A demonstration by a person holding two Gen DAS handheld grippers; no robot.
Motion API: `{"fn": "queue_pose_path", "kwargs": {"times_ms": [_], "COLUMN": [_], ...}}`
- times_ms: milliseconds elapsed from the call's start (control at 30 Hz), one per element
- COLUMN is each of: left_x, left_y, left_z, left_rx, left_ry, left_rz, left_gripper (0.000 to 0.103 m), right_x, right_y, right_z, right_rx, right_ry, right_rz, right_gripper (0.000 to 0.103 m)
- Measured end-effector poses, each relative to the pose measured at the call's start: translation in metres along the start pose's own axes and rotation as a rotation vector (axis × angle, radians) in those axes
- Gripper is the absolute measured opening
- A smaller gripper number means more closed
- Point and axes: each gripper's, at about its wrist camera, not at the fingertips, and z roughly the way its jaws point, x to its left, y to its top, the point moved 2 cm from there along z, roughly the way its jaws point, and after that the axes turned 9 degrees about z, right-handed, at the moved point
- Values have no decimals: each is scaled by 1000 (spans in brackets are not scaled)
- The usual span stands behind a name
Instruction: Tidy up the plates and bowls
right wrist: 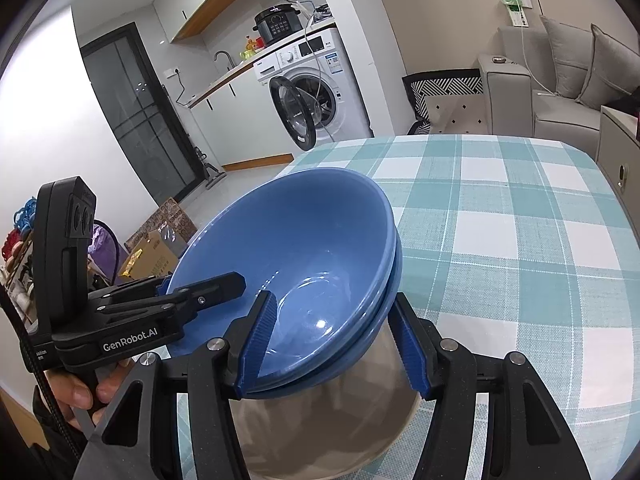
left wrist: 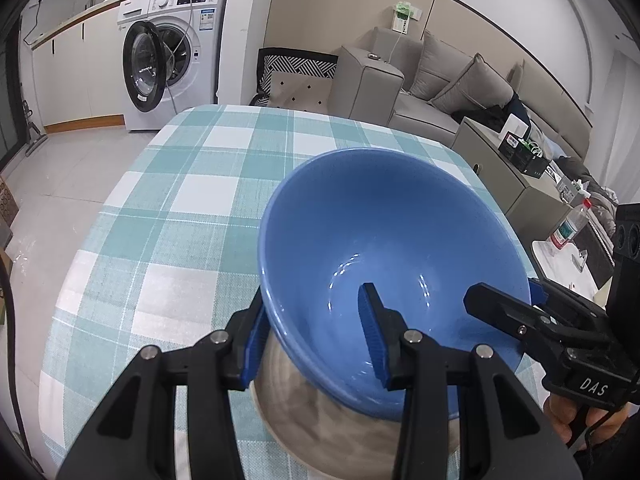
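**Left wrist view: stacked bowls gripped from both sides**

Lower left, left gripper point(left wrist: 316, 340) clamps the blue bowls' point(left wrist: 384, 240) rim; right gripper point(left wrist: 500, 300) pinches the opposite edge, I think. Tilted above the checked tablecloth point(left wrist: 180, 200), uneven pulls could separate or drop them.

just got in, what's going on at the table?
A person has a handheld gripper in each hand, both clamped on the rim of a blue bowl from opposite sides. The left gripper has one of its fingers inside the bowl and one outside; the right gripper likewise. The right view shows two nested blue rims. The stack sits over a metal bowl on the checked tablecloth.
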Motion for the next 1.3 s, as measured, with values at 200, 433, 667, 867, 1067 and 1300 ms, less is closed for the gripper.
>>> {"fn": "queue_pose_path", "kwargs": {"times_ms": [200,433,667,867,1067,1300], "left_x": [-1,-3,-4,0,4,0], "left_y": [-1,0,1,2,2,-2], "left_z": [0,0,-1,-12,-33,-54], "left_rx": [-1,2,-3,-29,-78,-139], "left_ry": [-2,-3,-14,-13,-11,33], "left_rz": [3,17,26,29,50,113], "left_gripper": [42,48,59,73,89,103], "right_x": [-1,0,2,5,4,17], "right_y": [0,-3,-2,0,1,-4], "right_z": [1,4,6,1,-5,-18], "right_rx": [1,5,13,4,-7,-36], "right_ry": [0,-4,0,-14,-32,-30], "right_rz": [2,-12,-23,-57,-75,-169], "right_gripper": [59,64,73,85,94,102]}}
